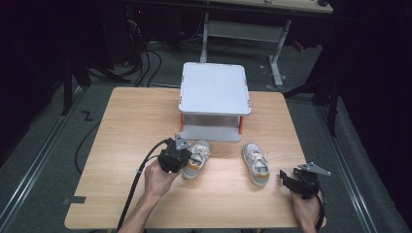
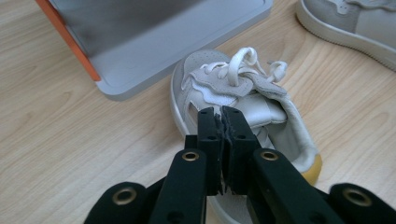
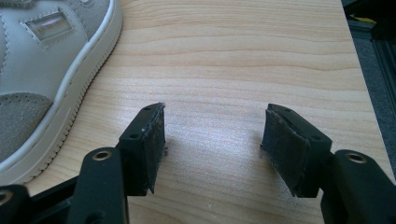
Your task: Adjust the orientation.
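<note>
- The left gripper (image 2: 222,116) has its jaws pressed together on the side wall of the left shoe (image 2: 243,121), right at the opening next to the tongue. Looks like a pinch on the collar edge, which makes sense: it's the one thin, stiff-ish bit of a sneaker that narrow jaws can actually bite.
- From the high view that left gripper (image 1: 180,156) comes at the shoe from the heel side, so the toe points toward the grey stand (image 1: 215,90). My guess is that's deliberate, toe-first is the easy way to slide it onto a shelf.
- The left shoe (image 1: 197,158) sits just in front of the stand, close to its lower shelf (image 2: 154,56), slightly angled. I can't tell if the sole is off the table yet.
- Laces (image 2: 243,63) are tied in a bow, so nothing dangling to snag.
- The right gripper (image 3: 212,135) is wide open with nothing between the jaws, just bare table (image 3: 233,70) under them. In the high view it (image 1: 291,180) is parked near the front right of the table, farther from the stand than either shoe.
- The right shoe (image 1: 255,163) is also in front of the stand, off to its right side, apart from the left one and pointing toe toward the stand. The right gripper sits just beside its heel end (image 3: 42,74) without touching, probably waiting its turn.
- Stand's top plate is empty, orange posts (image 1: 181,119) hold it up over the lower shelf.
</note>
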`<state>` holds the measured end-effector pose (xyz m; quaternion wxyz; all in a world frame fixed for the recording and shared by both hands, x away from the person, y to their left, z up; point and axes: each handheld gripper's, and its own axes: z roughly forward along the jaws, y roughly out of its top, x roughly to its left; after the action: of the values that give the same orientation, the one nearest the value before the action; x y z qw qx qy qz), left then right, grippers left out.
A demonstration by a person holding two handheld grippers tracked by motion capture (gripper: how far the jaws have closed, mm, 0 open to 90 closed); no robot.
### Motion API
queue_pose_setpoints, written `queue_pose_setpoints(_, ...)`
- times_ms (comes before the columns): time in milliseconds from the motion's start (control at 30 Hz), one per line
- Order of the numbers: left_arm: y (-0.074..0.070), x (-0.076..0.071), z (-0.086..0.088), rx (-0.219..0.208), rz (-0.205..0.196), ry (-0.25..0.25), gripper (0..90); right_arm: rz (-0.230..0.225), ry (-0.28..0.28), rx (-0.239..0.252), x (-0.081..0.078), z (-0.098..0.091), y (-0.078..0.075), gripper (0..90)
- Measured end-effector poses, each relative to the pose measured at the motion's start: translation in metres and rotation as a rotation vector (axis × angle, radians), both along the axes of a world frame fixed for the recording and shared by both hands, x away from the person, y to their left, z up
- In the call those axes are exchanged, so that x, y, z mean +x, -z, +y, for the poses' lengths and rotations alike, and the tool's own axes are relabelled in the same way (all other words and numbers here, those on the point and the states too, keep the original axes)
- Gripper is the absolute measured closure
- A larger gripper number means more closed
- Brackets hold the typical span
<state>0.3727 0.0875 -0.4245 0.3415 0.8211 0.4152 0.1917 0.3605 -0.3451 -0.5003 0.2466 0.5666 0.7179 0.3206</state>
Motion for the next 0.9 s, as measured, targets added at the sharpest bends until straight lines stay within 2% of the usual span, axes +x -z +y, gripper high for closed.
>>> queue_pose_setpoints(67, 0.0, -0.001, -0.001, 0.001, 0.002, 0.001, 87.0, 0.0, 0.0, 0.0, 0.0, 0.0, 0.0, 38.9)
queue_pose_setpoints(167, 0.001, -0.005, -0.009, -0.022, 0.025, -0.022, 87.0, -0.001, 0.002, -0.001, 0.0, 0.0, 0.0, 39.0)
queue_pose_setpoints(400, 0.001, -0.012, -0.019, -0.043, 0.06, -0.043, 86.9, -0.001, 0.002, -0.002, 0.0, 0.0, 0.0, 39.0)
queue_pose_setpoints(567, 0.004, -0.016, -0.025, -0.069, 0.089, -0.037, 86.6, -0.001, 0.002, -0.002, 0.0, 0.0, 0.0, 39.0)
queue_pose_setpoints(733, 0.007, -0.018, -0.025, -0.09, 0.102, -0.034, 86.2, 0.0, 0.001, 0.0, 0.0, 0.0, 0.0, 39.0)
queue_pose_setpoints(767, 0.009, -0.018, -0.023, -0.101, 0.101, -0.031, 86.1, 0.0, 0.002, 0.0, 0.0, 0.0, 0.0, 39.0)
queue_pose_setpoints(867, 0.01, -0.018, -0.019, -0.098, 0.106, -0.037, 85.3, 0.0, 0.002, -0.001, 0.0, 0.0, 0.0, 39.0)
queue_pose_setpoints(900, 0.013, -0.018, -0.016, -0.104, 0.118, -0.034, 84.6, 0.0, 0.002, -0.001, 0.0, 0.0, 0.0, 38.9)
